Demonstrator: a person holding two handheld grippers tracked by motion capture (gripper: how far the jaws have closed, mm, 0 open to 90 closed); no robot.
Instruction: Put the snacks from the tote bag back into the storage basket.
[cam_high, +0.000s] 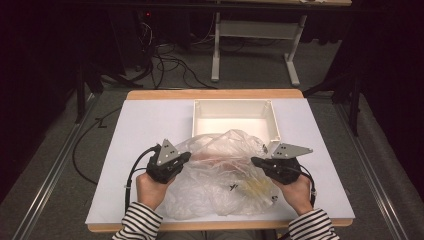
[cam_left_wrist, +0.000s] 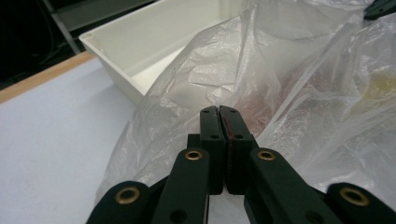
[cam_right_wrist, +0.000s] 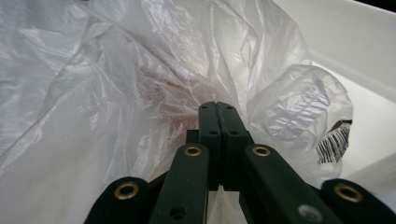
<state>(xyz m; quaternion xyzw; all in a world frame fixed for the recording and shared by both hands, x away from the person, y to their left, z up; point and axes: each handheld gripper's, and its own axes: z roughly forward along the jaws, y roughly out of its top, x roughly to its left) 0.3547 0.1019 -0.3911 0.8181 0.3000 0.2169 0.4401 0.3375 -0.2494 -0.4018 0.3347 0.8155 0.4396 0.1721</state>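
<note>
L claw (cam_left_wrist: 219, 110) clenched on clear plastic bag (cam_high: 220, 175), R claw (cam_right_wrist: 218, 106) likewise, white bin (cam_high: 235, 117) behind bag

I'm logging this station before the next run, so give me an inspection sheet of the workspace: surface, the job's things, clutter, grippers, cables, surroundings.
Surface: pale table top with wooden edges, bare around the work.
Job's things: crumpled clear plastic bag at the near middle, reddish and yellowish contents showing through, not identifiable; its far edge lies against or over the near wall of the white open box, which looks empty.
Clutter: nothing seen.
Grippers: left gripper shut at the bag's left side; right gripper shut at its right side; whether film is pinched cannot be told.
Cables: a black cable trails from the left gripper; loose black cables on the floor beyond.
Surroundings: grey floor, white desk frame behind, dark room.
</note>
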